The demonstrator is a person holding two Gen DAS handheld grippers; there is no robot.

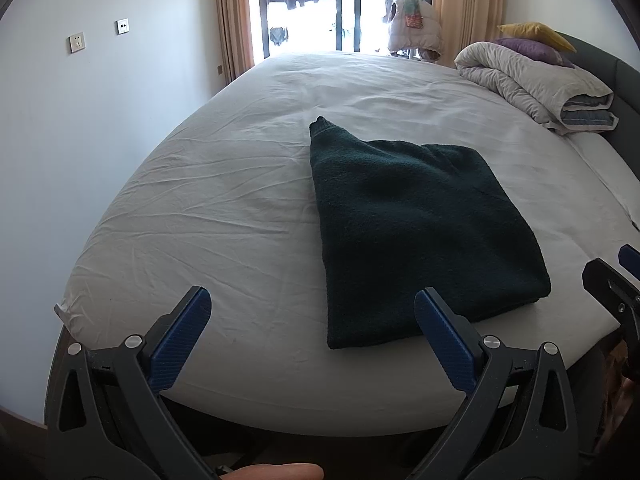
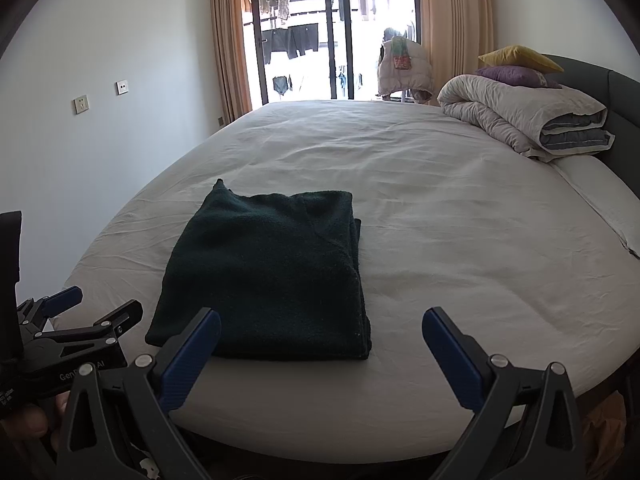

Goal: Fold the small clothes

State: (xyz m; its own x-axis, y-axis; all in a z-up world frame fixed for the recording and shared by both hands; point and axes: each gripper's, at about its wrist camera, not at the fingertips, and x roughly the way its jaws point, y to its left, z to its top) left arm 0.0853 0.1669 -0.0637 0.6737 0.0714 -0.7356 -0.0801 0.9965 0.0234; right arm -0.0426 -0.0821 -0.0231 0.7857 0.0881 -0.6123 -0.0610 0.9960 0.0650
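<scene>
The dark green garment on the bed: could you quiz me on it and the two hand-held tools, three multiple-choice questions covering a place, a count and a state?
1. Where does the dark green garment lie?
A. near the bed's front edge
B. on the rolled duvet
C. on the floor

2. How many pillows sit on the duvet?
A. none
B. two
C. four

3. How do the jaws of both grippers stand?
A. clamped on cloth
B. open and empty
C. shut and empty

Answers: 1 A, it rests on the white sheet just ahead of both tools. 2 B, one yellow pillow, one purple pillow. 3 B, the left gripper and right gripper show wide gaps holding nothing.
</scene>
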